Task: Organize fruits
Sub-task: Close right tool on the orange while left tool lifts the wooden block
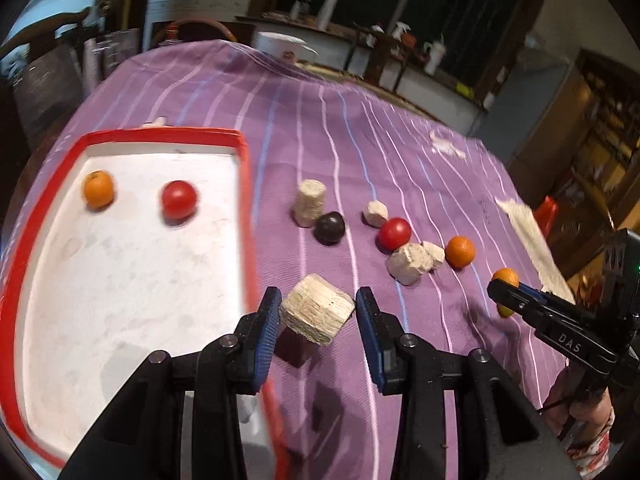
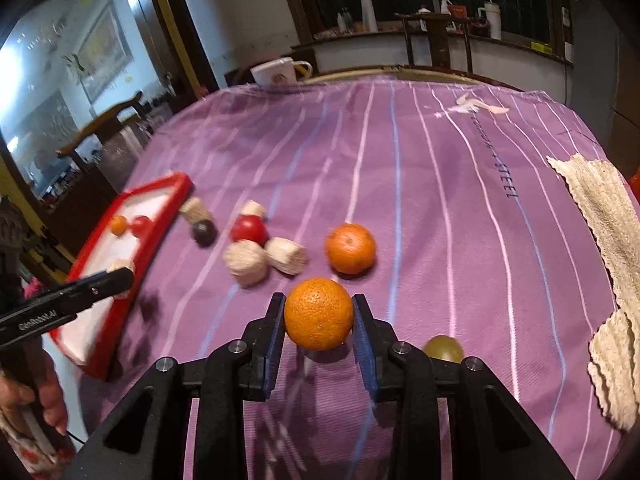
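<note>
Fingers of my right gripper (image 2: pixel 319 316) clamp an orange (image 2: pixel 319 314) above the purple cloth (image 2: pixel 440 200). My left gripper (image 1: pixel 317 316) holds a pale block (image 1: pixel 316 310) beside the red-rimmed tray (image 1: pixel 244 168), where a small orange (image 1: pixel 98 189) and a tomato (image 1: pixel 179 199) lie.

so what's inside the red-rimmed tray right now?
In the tray: one orange and one red tomato, apart, near the far end. The near corner is hidden behind the left claw, which holds a beige block.

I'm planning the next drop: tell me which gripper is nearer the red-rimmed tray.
Left. The left gripper hangs just beside the red-rimmed tray, holding a beige block. The right gripper is farther right with an orange.
</note>
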A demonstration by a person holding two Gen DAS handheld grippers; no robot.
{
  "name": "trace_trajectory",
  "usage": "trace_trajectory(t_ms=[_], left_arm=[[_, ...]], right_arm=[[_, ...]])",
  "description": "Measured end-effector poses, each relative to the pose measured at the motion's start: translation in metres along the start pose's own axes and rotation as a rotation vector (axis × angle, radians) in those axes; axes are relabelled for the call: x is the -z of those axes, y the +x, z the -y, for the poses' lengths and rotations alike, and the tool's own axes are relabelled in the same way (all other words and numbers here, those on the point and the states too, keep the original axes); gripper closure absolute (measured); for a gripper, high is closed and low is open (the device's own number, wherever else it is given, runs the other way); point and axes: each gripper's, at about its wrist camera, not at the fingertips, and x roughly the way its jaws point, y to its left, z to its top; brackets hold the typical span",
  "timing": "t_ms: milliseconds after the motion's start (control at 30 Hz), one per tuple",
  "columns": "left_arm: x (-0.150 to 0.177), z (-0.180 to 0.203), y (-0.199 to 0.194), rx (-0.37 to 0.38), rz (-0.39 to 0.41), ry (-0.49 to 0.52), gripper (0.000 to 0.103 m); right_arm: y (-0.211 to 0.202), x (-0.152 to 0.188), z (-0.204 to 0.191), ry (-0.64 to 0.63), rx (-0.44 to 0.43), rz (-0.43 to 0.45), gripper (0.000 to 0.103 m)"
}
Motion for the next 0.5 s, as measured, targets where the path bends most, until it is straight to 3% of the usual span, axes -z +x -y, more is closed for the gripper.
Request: trace_trajectory(t_ms=[500], left_arm=[[0.002,-0.089,-0.044,-0.099,0.119,-0.16,0.065]], right_arm=[[0.007,-0.015,-0.105,-0.173,-0.154,0.008,0.067]])
